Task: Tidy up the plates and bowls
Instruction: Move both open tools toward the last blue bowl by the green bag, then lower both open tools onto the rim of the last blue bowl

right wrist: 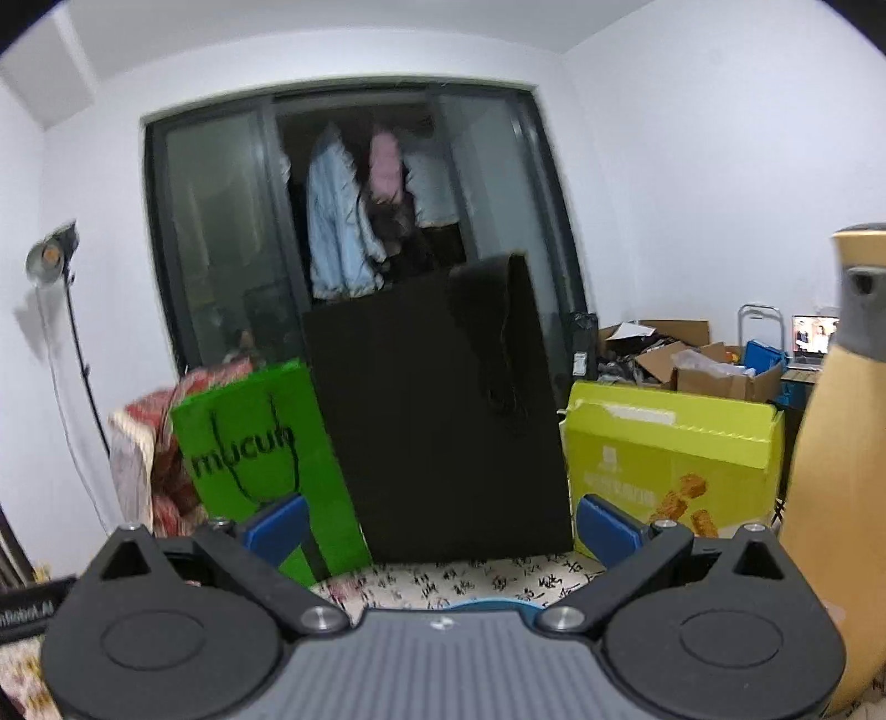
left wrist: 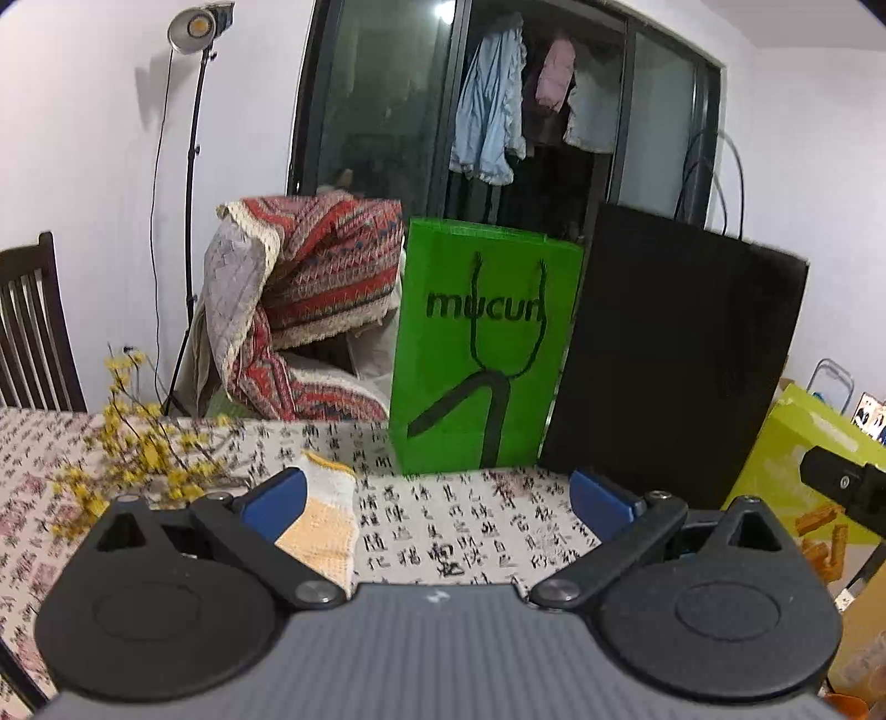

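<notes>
The left gripper (left wrist: 437, 501) has its jaws spread wide with nothing between its blue pads (left wrist: 275, 503), poised over a tablecloth (left wrist: 454, 531) printed with black calligraphy; the right gripper (right wrist: 443, 526) is likewise wide apart and empty, its blue pads (right wrist: 606, 529) framing the same cloth (right wrist: 470, 581) lower in the right wrist view. No plate or bowl can be made out in either view, though a thin blue curved edge (right wrist: 487, 605) peeks out just above the right gripper's body and what it belongs to cannot be told. Taking the green paper bag (left wrist: 482, 349) marked "mucun" as landmark: it stands upright on the table beyond the left gripper's jaws. Just beside it on the right stands a taller black bag (left wrist: 670, 365), and further right a yellow-green carton (right wrist: 673, 459) printed with snack pictures. In front of the green bag and to its left lies a white and orange knitted cloth (left wrist: 326, 515), with a spray of yellow flowers (left wrist: 133, 443) further left. Behind the green bag to the left a red patterned blanket (left wrist: 321, 282) is draped over furniture, a studio lamp (left wrist: 194, 27) stands beyond that, and behind it clothes (left wrist: 487, 116) hang past dark glass doors
</notes>
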`<state>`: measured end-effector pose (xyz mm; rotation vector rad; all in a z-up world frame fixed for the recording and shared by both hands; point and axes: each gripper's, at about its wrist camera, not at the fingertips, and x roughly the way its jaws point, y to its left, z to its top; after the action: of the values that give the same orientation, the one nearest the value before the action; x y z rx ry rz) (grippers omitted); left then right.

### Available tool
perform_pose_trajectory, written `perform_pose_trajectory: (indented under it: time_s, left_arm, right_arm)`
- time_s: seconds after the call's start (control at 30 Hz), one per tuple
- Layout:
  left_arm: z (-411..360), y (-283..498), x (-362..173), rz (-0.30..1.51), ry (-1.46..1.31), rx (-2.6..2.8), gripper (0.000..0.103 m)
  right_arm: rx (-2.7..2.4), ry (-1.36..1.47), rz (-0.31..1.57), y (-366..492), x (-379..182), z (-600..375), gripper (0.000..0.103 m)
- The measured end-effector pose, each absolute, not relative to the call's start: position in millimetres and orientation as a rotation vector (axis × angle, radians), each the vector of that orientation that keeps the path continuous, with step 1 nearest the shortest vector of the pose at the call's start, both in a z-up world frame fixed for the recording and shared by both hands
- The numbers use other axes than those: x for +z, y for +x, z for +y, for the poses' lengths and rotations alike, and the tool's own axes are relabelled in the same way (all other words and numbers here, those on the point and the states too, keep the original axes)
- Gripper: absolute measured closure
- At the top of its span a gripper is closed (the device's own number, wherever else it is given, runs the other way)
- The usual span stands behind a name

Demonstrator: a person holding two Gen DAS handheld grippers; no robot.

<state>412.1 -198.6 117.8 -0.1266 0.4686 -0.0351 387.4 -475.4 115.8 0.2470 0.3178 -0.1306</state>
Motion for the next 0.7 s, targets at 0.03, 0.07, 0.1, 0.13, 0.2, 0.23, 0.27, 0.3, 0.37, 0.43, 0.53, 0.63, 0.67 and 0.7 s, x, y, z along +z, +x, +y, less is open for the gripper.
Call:
perform_pose_trajectory:
  time_s: [0.03,0.07,0.1,0.13,0.2,0.23,0.27,0.3,0.37,0.43,0.53,0.63,0.67,0.7]
  left_arm:
    - [-203.5,416.3,112.9,0.483,-0.127,-0.032,0.0]
    - [-207.2,419.1,109.5,0.494,-0.126,-0.029,0.0]
    - [-210.8,421.8,106.6,0.502,-0.127,-0.024,0.0]
    - [-214.8,424.2,103.5,0.509,-0.129,-0.022,0.0]
    - [-221.6,428.7,99.6,0.521,-0.133,-0.017,0.0]
    - [-224.6,430.1,98.4,0.527,-0.134,-0.013,0.0]
    - [-228.0,432.0,97.7,0.534,-0.134,-0.013,0.0]
    - [-231.3,434.1,97.5,0.537,-0.135,-0.017,0.0]
    - [-238.3,436.4,98.5,0.535,-0.127,-0.014,0.0]
    - [-244.4,438.3,99.3,0.531,-0.122,-0.014,0.0]
    - [-252.6,442.3,98.1,0.534,-0.114,-0.014,0.0]
    - [-263.5,449.1,95.4,0.542,-0.101,-0.011,0.0]
    - [-266.0,450.8,94.5,0.544,-0.101,-0.013,0.0]
    - [-268.7,452.0,93.3,0.545,-0.1,-0.015,0.0]
  right_arm:
    - [-0.13,0.247,0.331,391.0,111.6,-478.7,0.0]
    - [-0.131,0.245,0.346,394.3,108.1,-480.8,0.0]
    - [-0.136,0.248,0.359,397.6,104.6,-484.5,0.0]
    - [-0.136,0.252,0.367,400.2,101.4,-488.3,0.0]
    - [-0.118,0.224,0.374,403.0,96.8,-491.8,0.0]
    - [-0.119,0.213,0.374,403.3,95.4,-492.5,0.0]
    - [-0.123,0.214,0.375,404.8,93.5,-495.3,0.0]
    - [-0.125,0.224,0.382,406.2,91.4,-499.0,0.0]
    - [-0.12,0.246,0.395,409.0,86.9,-505.7,0.0]
    - [-0.109,0.26,0.402,412.4,81.5,-511.0,0.0]
    - [-0.09,0.272,0.407,416.3,74.1,-515.7,0.0]
    - [-0.106,0.287,0.43,422.8,66.9,-521.1,0.0]
    - [-0.115,0.295,0.443,425.3,63.6,-522.9,0.0]
    - [-0.121,0.305,0.455,427.6,60.4,-524.5,0.0]
